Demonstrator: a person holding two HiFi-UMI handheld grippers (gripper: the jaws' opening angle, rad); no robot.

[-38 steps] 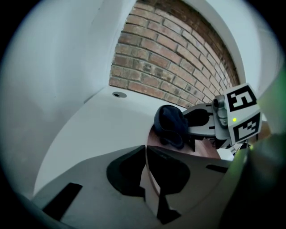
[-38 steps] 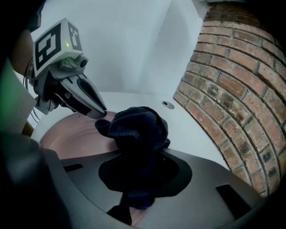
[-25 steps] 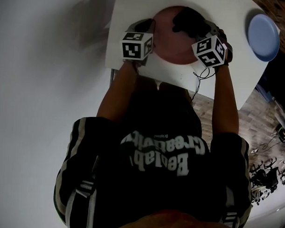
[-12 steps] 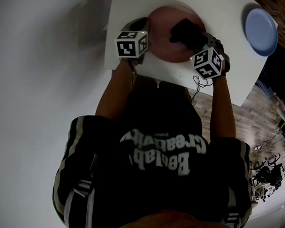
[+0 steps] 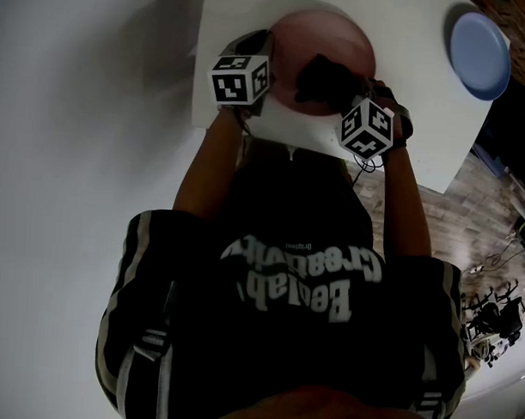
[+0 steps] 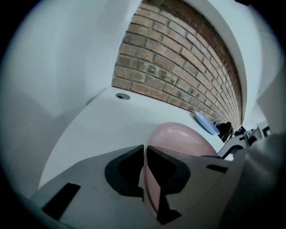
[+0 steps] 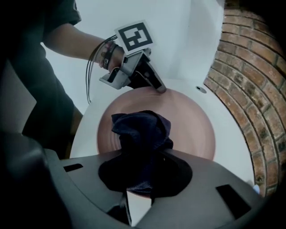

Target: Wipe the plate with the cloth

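Your left tool (image 6: 145, 156) clamped on left rim of pink plate (image 7: 190, 120): likely steadies it on bench (image 5: 421, 107). Your right tool (image 7: 139, 179) pinches dark cloth (image 7: 142, 127), bunch pressed onto plate's middle for wiping.

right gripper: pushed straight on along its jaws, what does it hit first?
The pink plate, most likely. The right gripper is shut on the dark cloth, which bunches ahead of its jaws over the plate's middle, so the cloth would press down first. Whether it already touches is unclear.
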